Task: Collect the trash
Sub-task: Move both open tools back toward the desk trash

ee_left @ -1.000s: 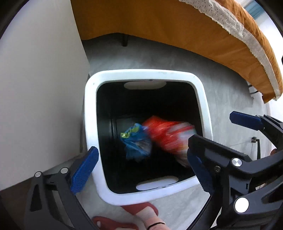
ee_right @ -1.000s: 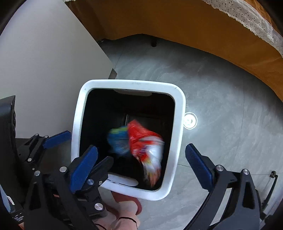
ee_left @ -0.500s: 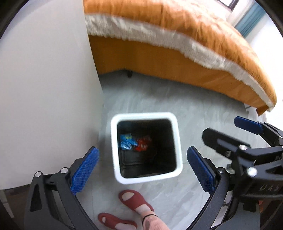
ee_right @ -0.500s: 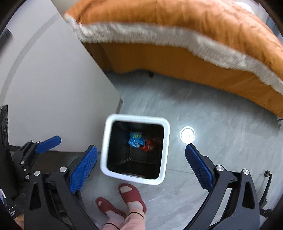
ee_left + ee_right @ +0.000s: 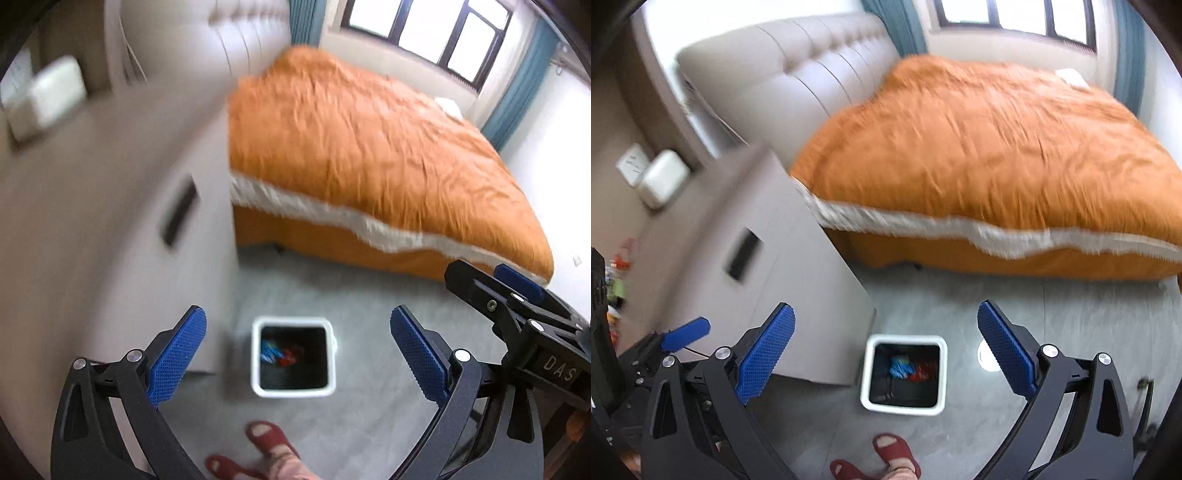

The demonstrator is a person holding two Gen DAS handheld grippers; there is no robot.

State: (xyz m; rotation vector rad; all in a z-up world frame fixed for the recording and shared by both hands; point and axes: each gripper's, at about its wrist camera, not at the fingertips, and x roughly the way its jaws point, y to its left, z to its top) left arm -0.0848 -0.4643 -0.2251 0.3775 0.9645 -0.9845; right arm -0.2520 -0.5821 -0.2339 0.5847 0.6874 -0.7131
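The left gripper [image 5: 297, 354] was held wide open w/ nothing between its blue pads [image 5: 175, 356]; the same was seen for the right gripper [image 5: 886, 354], jaws spread, pads [image 5: 764, 354] bare. Both were held high above the floor [image 5: 1052, 314], pointing down at it.

Landmark: the trash bin [image 5: 256, 363], a white-rimmed square bin w/ a dark inside, standing on the grey floor. In the left wrist view it was framed between the two pads, well below them. In the right wrist view the bin [image 5: 866, 373] was likewise seen between the pads. Inside the bin, at the bottom, a blue wrapper [image 5: 899, 365] and a red wrapper [image 5: 923, 371] were seen lying side by side, touching or nearly so; blue wrapper [image 5: 269, 350] on the bin's left side, red wrapper [image 5: 291, 358] to its right. Detail on both is lost to blur.

Just left of the bin, a pale cabinet [image 5: 798, 288] w/ a dark recessed slot was seen. Beyond the bin, a bed [image 5: 979, 155] w/ an orange cover and a white fringe was seen, w/ a padded headboard [image 5: 798, 70] at its far left. Nearer than the bin, at the bottom edge, a foot in a red slipper [image 5: 894, 452] was seen on the floor. Just right of the bin, a small round white thing [image 5: 984, 354] was seen on the floor, partly hidden by the right pad; what it is cannot be told.
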